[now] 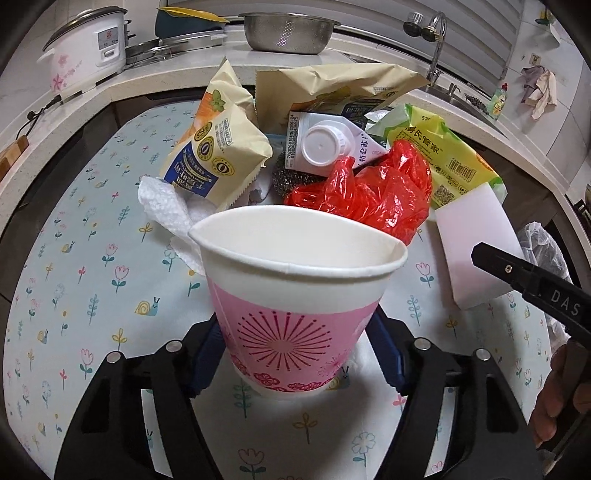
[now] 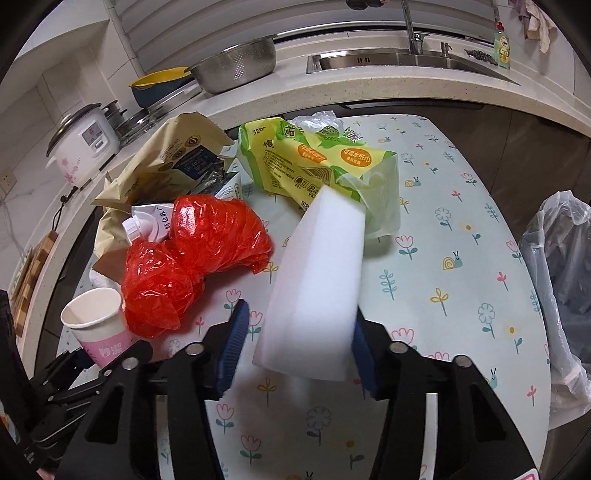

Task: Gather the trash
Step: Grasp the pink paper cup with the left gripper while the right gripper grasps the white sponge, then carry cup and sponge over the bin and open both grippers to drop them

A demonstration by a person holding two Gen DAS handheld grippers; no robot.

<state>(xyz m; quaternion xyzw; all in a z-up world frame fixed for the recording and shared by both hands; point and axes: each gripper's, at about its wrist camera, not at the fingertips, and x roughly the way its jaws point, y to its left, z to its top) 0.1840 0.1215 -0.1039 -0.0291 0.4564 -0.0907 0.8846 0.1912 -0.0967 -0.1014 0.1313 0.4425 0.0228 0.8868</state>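
A pink and white paper cup (image 1: 295, 295) stands between the blue pads of my left gripper (image 1: 295, 354), which is shut on its lower wall; the rim is squeezed out of round. A white foam block (image 2: 314, 280) lies between the pads of my right gripper (image 2: 299, 347). The right pad touches it, and a strip of tablecloth shows between it and the left pad. Behind lie a crumpled red plastic bag (image 2: 192, 254), a yellow-green tissue pack (image 2: 314, 166), beige snack bags (image 1: 221, 155), a milk carton (image 1: 325, 144), a steel scourer (image 1: 284, 181) and white paper towel (image 1: 166, 206).
A flowered tablecloth (image 2: 461, 258) covers the round table. A clear bag-lined bin (image 2: 561, 277) stands at its right edge. The counter behind holds a rice cooker (image 1: 85, 48), a steel colander (image 1: 288, 29) and a sink (image 2: 406, 62). A hand (image 1: 561, 398) holds the right gripper.
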